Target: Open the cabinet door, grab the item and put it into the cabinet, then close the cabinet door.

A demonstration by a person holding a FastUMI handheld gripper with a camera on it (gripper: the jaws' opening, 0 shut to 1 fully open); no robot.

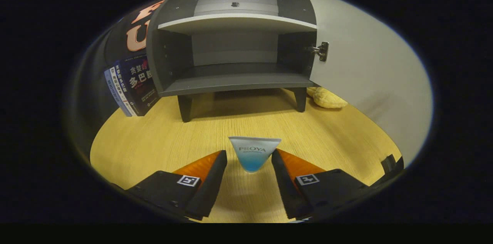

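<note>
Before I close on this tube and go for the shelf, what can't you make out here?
- Tube: its lower end sits between the gripper jaws; contact unclear.
- Cabinet upper compartment: small items too tiny to identify.
- Yellow object: partly behind the open door.
- Books: partly behind the cabinet.

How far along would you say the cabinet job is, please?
Done: the grey cabinet's white door stands open. In hand: the tongs sit open around the blue-and-white tube on the wooden table, not gripping. Left: grasp, shelve, close.
</note>
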